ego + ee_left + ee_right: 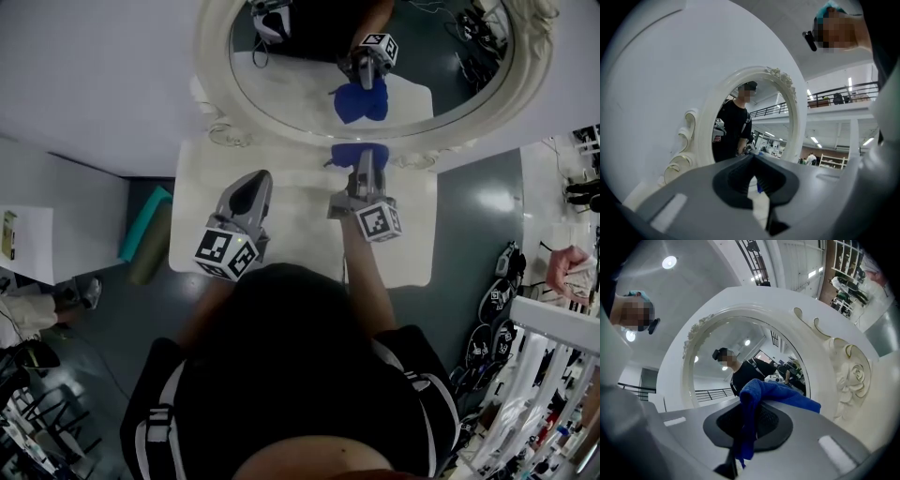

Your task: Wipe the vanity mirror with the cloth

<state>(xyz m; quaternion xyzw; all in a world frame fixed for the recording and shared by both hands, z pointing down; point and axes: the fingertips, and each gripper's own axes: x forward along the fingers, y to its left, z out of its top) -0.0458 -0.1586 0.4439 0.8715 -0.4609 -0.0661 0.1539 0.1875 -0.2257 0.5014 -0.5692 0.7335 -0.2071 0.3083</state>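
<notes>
An oval vanity mirror (300, 80) in an ornate white frame (211, 56) stands at the back of a white vanity table (197, 234). My right gripper (367, 161) is shut on a blue cloth (349, 153), held just in front of the mirror's lower edge. The glass reflects the cloth. In the right gripper view the cloth (780, 392) bunches over the jaw tips (750, 401) with the mirror (712, 380) close ahead. My left gripper (254, 183) hovers over the table's left half, shut and holding nothing. It faces the mirror (764, 117) in the left gripper view (752, 157).
A teal roll (145, 225) lies on the floor left of the table, beside a white panel (56, 225). Shoes (497, 300) and white racks (539, 375) crowd the floor at the right. The wall rises behind the mirror.
</notes>
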